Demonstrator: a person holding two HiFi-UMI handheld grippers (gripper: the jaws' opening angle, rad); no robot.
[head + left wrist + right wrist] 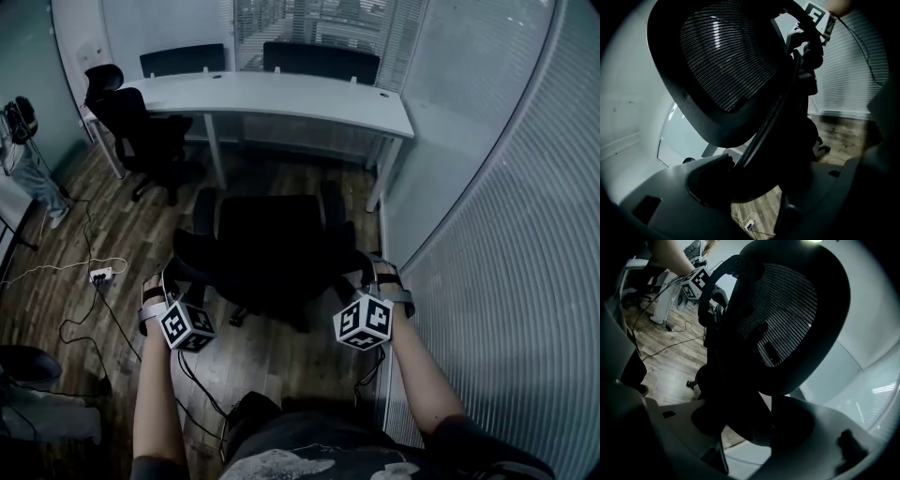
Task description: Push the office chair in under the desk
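Two claws: left claw point(174, 277) and right claw point(367, 274), each clamped on one backrest edge of office chair point(267, 246); worktop point(281, 94) lies directly beyond chair, toward upper frame.

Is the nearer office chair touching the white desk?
Apart. Head view shows wood floor between the nearer office chair and the white desk.
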